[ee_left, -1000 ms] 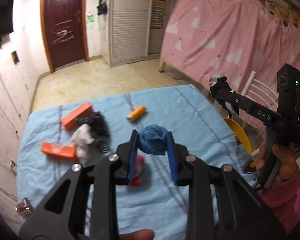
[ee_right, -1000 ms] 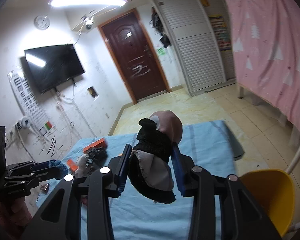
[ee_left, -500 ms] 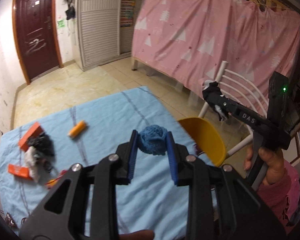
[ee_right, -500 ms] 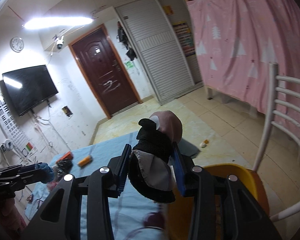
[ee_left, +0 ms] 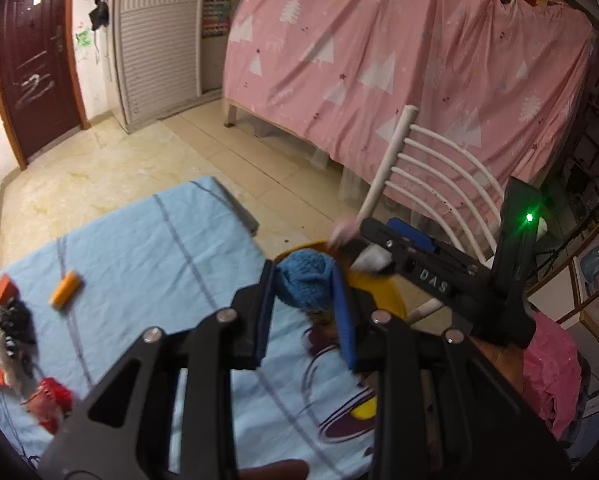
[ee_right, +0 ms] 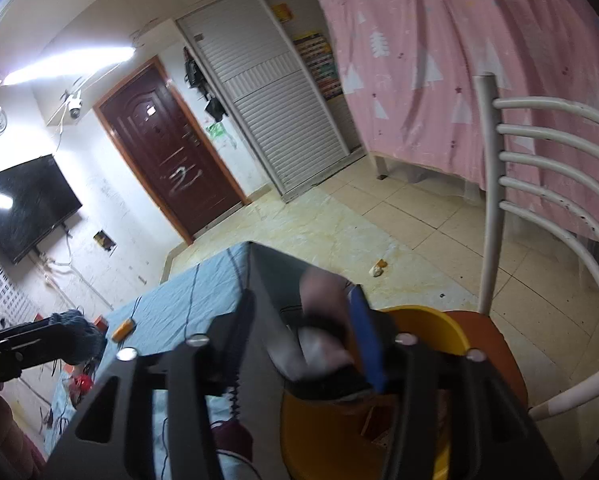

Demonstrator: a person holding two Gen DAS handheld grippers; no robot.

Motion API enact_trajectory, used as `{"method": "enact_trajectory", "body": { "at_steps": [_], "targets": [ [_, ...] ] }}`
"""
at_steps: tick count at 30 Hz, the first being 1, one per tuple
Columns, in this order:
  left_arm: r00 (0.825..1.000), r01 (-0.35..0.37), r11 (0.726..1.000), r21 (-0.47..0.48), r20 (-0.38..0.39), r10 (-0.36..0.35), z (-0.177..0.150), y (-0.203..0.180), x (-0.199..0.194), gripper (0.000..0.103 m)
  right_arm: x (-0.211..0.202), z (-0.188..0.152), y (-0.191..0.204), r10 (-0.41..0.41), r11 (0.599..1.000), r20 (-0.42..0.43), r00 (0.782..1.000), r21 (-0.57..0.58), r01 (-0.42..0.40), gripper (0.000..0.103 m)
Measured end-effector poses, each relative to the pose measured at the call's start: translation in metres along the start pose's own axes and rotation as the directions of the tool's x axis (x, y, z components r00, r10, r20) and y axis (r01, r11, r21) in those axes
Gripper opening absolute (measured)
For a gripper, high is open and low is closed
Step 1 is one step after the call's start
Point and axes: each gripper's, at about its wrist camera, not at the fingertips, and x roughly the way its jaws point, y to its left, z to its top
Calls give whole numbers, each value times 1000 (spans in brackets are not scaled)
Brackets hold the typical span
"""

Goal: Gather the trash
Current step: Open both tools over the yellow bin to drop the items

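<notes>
The left claw [ee_left: 305,306] is pinched on a blue knitted ball [ee_left: 306,283], which sits between its two blue pads [ee_left: 264,312] at the fingertips and fills the gap between them. The ball hangs just beside the near rim of the yellow bin [ee_left: 381,289], above the edge of the surface [ee_left: 147,248], which is covered with a light blue cloth. The right claw [ee_right: 311,344] stands directly above the yellow bin [ee_right: 431,320], with its fingers spread wider than the item between them. That item, a black, grey and pink fabric bundle [ee_right: 319,344], is blurred; it lies against the blue pad of the right-hand finger [ee_right: 365,344] and clear of the left-hand finger, over the bin opening. It cannot be determined whether the bundle is held or loose. The bin rests on the orange seat of a white chair [ee_right: 539,168], just beside the surface. Well apart from the bin, at the far end of the surface, lie an orange cylinder [ee_left: 65,290], an orange box [ee_left: 1,294], a black and white tangle [ee_left: 13,340] and a red crumpled item [ee_left: 51,402].
</notes>
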Motion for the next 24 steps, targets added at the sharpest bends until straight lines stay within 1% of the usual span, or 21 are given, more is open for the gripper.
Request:
{"method": "enact_trajectory", "body": {
  "at_steps": [2, 5, 7, 8, 9, 14, 19, 22, 24],
  "targets": [
    [1000, 5, 1000, 0, -6, -5, 5, -8, 10, 26, -3, 0, -4, -11, 1000, 17, 1000, 14, 11, 67],
    [999, 25, 999, -27, -25, -26, 13, -13, 25, 31, -6, -2, -14, -38, 999, 35, 999, 32, 36, 68],
    [999, 36, 998, -42, -36, -38, 16, -15, 31, 40, -7, -2, -20, -52, 998, 39, 998, 43, 50, 68],
    [998, 36, 998, -48, -39, -38, 17, -16, 34, 48, -7, -2, -24, -51, 997, 41, 998, 51, 49, 68],
    [999, 34, 998, -50, -41, -36, 17, -16, 36, 50, -8, -1, -26, -51, 997, 43, 998, 56, 48, 68],
    [999, 16, 998, -55, -43, -18, 13, -10, 34, 50, -9, 0, -28, -51, 997, 47, 998, 65, 48, 69],
    [999, 11, 998, -63, -34, -13, 8, -1, 25, 50, -6, 1, -15, -36, 999, 39, 999, 34, 35, 70],
    [1000, 15, 998, -68, -22, -17, 7, 4, 16, 50, -4, 1, -1, -21, 1000, 33, 999, 5, 21, 70],
    [1000, 22, 997, -74, -14, -23, 6, 10, 10, 50, -3, 1, 9, 16, 1000, 24, 1000, 5, -16, 71]
  ]
}}
